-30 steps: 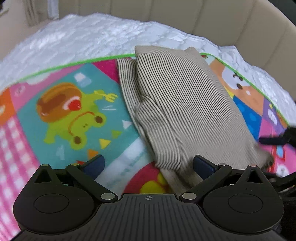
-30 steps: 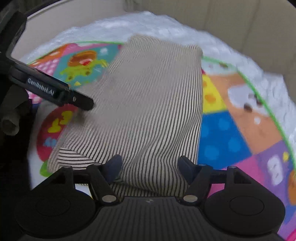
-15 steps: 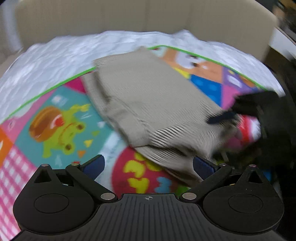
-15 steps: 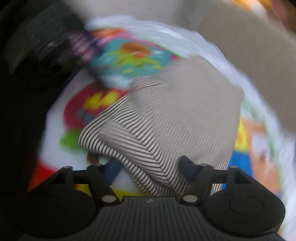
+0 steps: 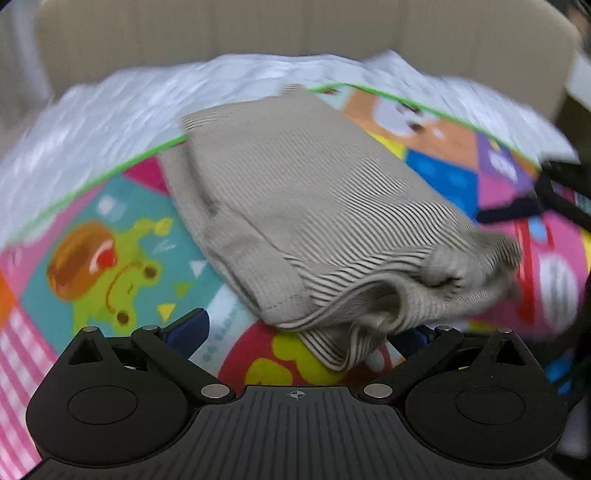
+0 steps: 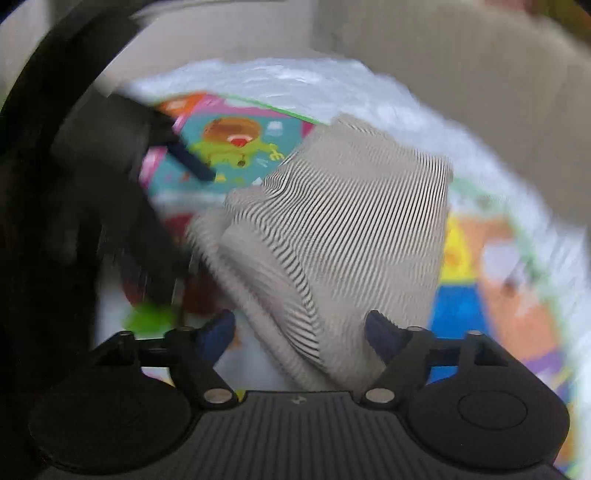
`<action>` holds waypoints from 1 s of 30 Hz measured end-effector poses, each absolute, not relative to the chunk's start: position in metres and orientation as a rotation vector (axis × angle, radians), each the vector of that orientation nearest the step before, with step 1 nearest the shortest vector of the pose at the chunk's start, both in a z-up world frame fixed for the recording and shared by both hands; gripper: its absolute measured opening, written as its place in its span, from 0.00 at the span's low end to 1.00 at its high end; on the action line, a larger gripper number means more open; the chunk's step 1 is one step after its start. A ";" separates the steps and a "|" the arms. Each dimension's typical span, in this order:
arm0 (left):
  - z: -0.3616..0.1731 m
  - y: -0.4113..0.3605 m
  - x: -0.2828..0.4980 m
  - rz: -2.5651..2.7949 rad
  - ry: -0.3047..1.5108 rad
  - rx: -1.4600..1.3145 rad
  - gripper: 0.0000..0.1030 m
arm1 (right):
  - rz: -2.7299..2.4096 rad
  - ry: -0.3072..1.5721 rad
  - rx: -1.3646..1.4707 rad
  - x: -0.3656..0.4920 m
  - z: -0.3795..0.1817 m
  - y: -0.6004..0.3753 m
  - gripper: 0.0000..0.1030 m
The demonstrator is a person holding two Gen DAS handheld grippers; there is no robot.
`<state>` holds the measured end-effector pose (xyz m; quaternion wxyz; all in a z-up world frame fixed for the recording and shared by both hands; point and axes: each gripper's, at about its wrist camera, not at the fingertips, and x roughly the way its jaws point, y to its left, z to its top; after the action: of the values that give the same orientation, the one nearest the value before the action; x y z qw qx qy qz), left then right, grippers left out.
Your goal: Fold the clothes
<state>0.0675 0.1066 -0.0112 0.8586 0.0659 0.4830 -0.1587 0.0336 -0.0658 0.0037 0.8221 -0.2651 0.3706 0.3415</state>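
A folded beige striped garment (image 5: 317, 221) lies on a colourful cartoon play mat (image 5: 110, 258). Its near edge is bunched and rumpled. My left gripper (image 5: 299, 332) is open, its jaws wide apart, with the garment's near corner between them, not clamped. My right gripper (image 6: 299, 328) is open too, and the garment (image 6: 340, 229) runs down between its fingers. The right gripper's dark finger also shows at the right edge of the left wrist view (image 5: 517, 210). The left gripper shows as a dark blurred shape at the left of the right wrist view (image 6: 110, 177).
The mat lies on a white quilted cover (image 5: 110, 107) with a green-edged border. A beige padded headboard (image 5: 295, 33) stands behind. Both views are motion blurred.
Both views have swung round the garment. Its near edge, flat a second ago, is now lifted and bunched. Both grippers stay open throughout.
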 end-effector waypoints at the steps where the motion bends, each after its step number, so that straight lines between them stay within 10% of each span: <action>1: -0.011 0.112 0.071 -0.325 1.023 0.110 1.00 | 0.728 0.759 -0.634 0.029 -0.002 -0.063 0.79; 6: -0.015 0.121 0.073 -0.318 1.053 0.036 1.00 | 0.723 0.627 -0.915 0.015 -0.030 -0.047 0.79; 8: -0.013 0.123 0.070 -0.328 1.050 0.039 1.00 | 0.709 0.594 -0.938 0.016 -0.035 -0.043 0.62; 9: -0.008 0.126 0.067 -0.340 1.039 0.032 1.00 | 0.707 0.593 -0.929 0.017 -0.032 -0.043 0.38; 13: 0.018 0.161 0.063 -0.347 0.951 -0.082 1.00 | 0.718 0.591 -0.935 0.014 -0.020 -0.044 0.25; 30: -0.031 0.183 0.133 -0.291 0.937 -0.191 1.00 | 0.960 0.560 -1.231 0.021 0.074 -0.019 0.23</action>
<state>0.1332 0.1828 -0.0315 0.8777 -0.0913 0.4493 -0.1394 0.0206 -0.0191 0.0739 0.6754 -0.5475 0.2489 0.4269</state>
